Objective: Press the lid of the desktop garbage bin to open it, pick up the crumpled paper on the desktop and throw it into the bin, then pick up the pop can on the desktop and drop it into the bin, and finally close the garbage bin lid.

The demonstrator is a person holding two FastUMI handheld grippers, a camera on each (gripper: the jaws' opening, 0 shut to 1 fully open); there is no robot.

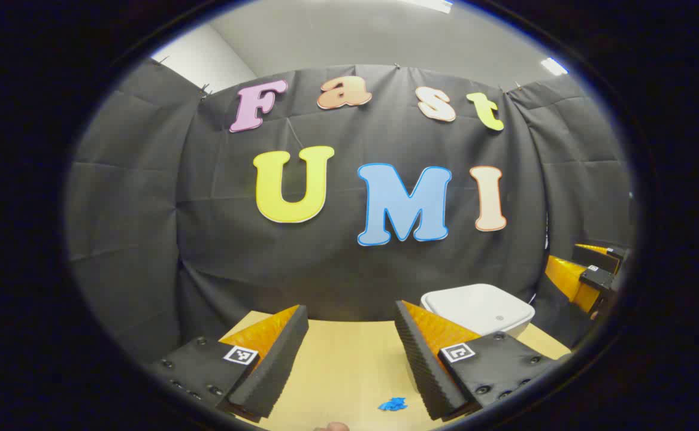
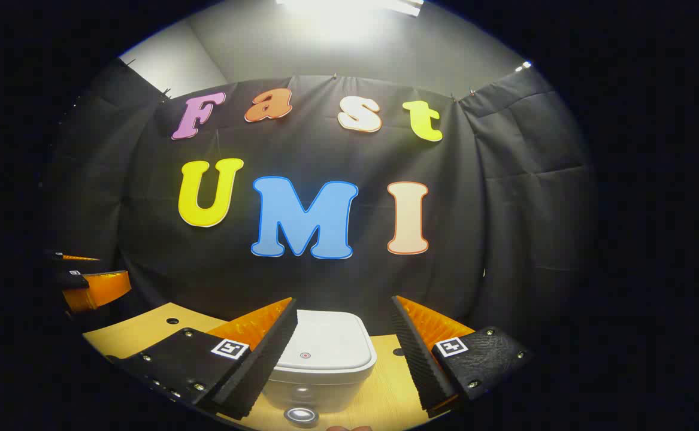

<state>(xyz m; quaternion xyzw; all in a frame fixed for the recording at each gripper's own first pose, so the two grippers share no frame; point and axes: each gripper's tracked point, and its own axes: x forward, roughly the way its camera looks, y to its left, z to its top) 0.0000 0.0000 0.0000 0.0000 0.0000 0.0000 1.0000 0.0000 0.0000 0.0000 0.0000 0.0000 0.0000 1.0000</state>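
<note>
Sitting ahead between right tongs (image 2: 343, 353): closed bin (image 2: 325, 353).

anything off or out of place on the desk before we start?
Nothing stands out. The white plastic garbage bin sits upright on the light wooden desktop with its lid flat and shut. A small blue crumpled scrap lies on the desktop near the left gripper. Both the left and the right gripper are open and hold nothing.
</note>
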